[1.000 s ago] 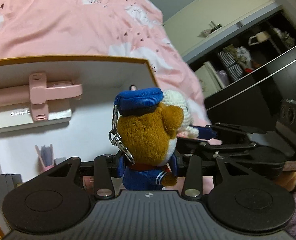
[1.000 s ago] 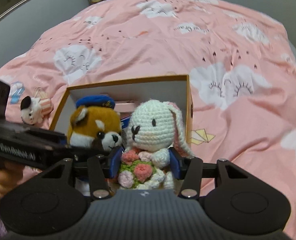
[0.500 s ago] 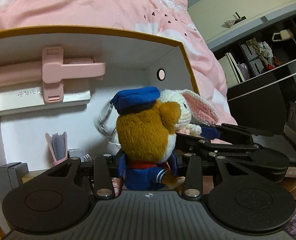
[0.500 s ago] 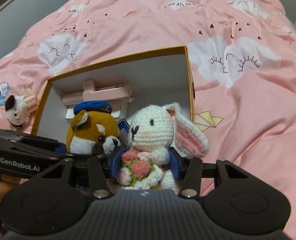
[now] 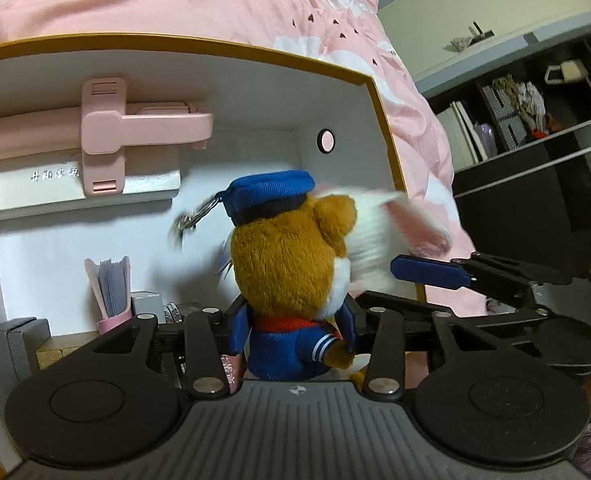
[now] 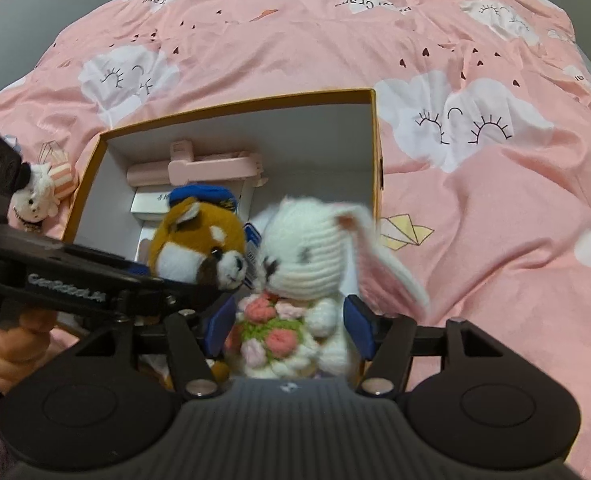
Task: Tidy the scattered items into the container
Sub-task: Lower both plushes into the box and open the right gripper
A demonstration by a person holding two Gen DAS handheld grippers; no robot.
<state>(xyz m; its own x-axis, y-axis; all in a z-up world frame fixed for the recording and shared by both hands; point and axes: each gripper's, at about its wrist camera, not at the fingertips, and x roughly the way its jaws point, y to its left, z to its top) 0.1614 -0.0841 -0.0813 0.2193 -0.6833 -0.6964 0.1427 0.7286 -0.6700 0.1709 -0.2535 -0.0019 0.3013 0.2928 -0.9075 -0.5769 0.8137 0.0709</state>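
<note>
My left gripper (image 5: 295,320) is shut on a brown plush animal (image 5: 287,256) in a blue sailor cap and suit, held upright over the inside of the white box with an orange rim (image 5: 371,80). Its keyring (image 5: 191,220) swings, blurred. My right gripper (image 6: 289,320) is just to the right, its jaws opening around a white crocheted bunny (image 6: 307,248) holding a flower bouquet. The bunny is blurred and a small gap shows beside the right pad. Both toys hang over the box (image 6: 235,106), their heads almost touching.
Inside the box lie a pink clip holder (image 5: 135,124), a white carton (image 5: 75,184), a pink cup of cards (image 5: 111,292) and grey boxes (image 5: 11,340). A small striped plush (image 6: 43,192) lies on the pink bedspread (image 6: 475,240) left of the box. Dark shelves (image 5: 535,140) stand beyond the bed.
Both grippers sank toward the box with their toys. The right jaws have widened and the bunny has gone blurred, its ear flopping out. The brown plush stays gripped, its keyring swinging.
</note>
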